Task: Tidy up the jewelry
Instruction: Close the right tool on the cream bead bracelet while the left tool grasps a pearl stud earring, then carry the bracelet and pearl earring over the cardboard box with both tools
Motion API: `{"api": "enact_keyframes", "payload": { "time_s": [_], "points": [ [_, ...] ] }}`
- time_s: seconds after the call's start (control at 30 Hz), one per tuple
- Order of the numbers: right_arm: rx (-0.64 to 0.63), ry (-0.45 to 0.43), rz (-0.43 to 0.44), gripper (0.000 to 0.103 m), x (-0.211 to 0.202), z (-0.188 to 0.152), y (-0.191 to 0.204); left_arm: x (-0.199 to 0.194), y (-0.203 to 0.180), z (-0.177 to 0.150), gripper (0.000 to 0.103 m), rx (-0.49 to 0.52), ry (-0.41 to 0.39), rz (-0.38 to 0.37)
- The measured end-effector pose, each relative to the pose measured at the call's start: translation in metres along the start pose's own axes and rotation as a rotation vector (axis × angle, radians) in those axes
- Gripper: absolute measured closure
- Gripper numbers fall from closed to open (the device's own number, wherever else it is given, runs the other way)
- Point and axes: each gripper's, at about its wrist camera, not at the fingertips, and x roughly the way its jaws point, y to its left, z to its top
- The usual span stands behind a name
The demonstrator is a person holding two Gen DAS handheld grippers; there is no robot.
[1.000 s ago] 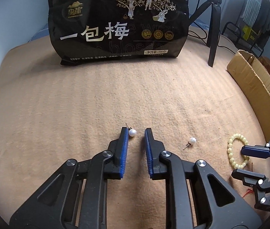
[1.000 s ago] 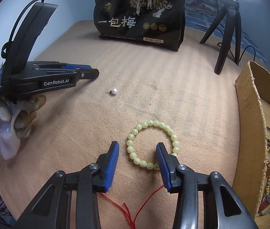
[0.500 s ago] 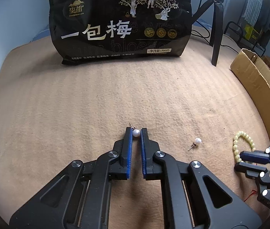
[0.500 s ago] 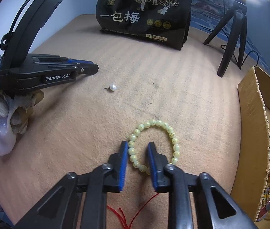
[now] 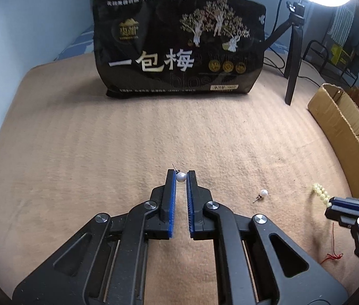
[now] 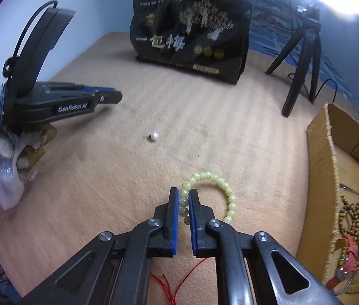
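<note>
My left gripper (image 5: pixel 181 176) is shut on a white pearl earring (image 5: pixel 181 177) and holds it at its fingertips above the tan blanket, the post sticking out up-left. A second pearl earring (image 5: pixel 263 192) lies on the blanket to its right; it also shows in the right wrist view (image 6: pixel 154 135). My right gripper (image 6: pixel 184 195) is shut on the left side of a pale yellow bead bracelet (image 6: pixel 226 190), the rest of the loop curving to the right. The left gripper (image 6: pixel 110 96) shows at the left in the right wrist view.
A cardboard box (image 6: pixel 331 157) stands at the right with brown bead strands and a red band (image 6: pixel 352 223) inside. A black snack bag (image 5: pixel 179 48) stands at the back, a black tripod (image 5: pixel 293 58) beside it. A red cord (image 6: pixel 176 282) lies under my right gripper.
Both grippers have closed: the left onto the pearl earring, the right onto the bracelet. Both views have risen and tilted, and the bracelet hangs lifted from the blanket.
</note>
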Motion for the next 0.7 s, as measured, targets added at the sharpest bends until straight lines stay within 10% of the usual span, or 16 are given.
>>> {"api": "enact_keyframes", "payload": {
  "time_s": [0.7],
  "points": [
    [0.103, -0.153, -0.008, 0.098, -0.080, 0.008, -0.023, -0.071, -0.036, 0.014, 0.097, 0.025, -0.101, -0.039]
  ]
}}
